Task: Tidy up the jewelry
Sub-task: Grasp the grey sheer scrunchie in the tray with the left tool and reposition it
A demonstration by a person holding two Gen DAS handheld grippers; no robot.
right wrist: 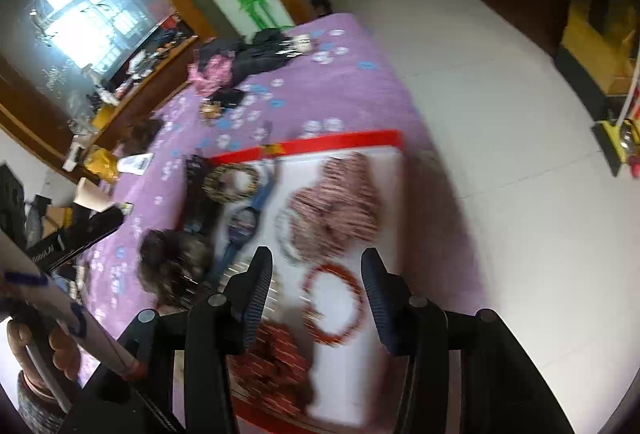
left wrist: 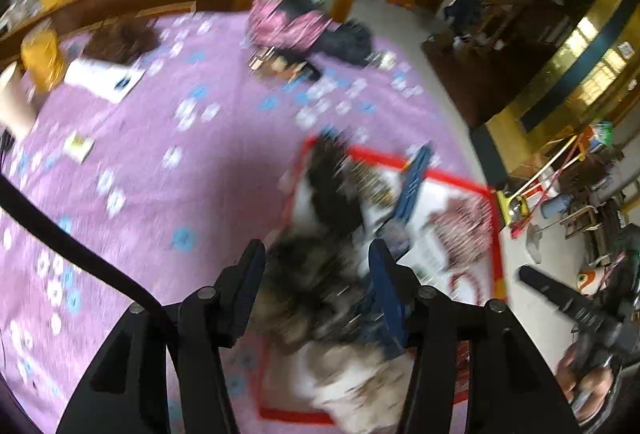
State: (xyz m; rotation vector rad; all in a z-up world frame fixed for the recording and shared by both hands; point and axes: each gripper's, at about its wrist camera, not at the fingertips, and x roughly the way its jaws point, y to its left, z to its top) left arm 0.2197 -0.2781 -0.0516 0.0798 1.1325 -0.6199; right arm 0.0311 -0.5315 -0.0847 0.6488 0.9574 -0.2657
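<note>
A white tray with a red rim (right wrist: 394, 169) is laid on a purple flowered bedspread (right wrist: 360, 89) at its right edge. On it are seen a red beaded bracelet (right wrist: 334, 304), a blue wristwatch (right wrist: 244, 222) and dark-red scrunchies (right wrist: 336, 205). The right gripper (right wrist: 316, 294) is held partly open and empty above the bracelet. The left gripper (left wrist: 316, 286) is likewise partly open, nothing gripped, above blurred dark furry scrunchies (left wrist: 320, 274).

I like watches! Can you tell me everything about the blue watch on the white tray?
The watch has a round dark face in a blue case with a blue strap, plastic by the look. It lies flat and unbuckled, strap stretched out straight, on the red-edged white tray. Its upper strap end reaches a beaded bracelet. Neither gripper touches it. The picture is blurry, so finer details are unclear.
</note>
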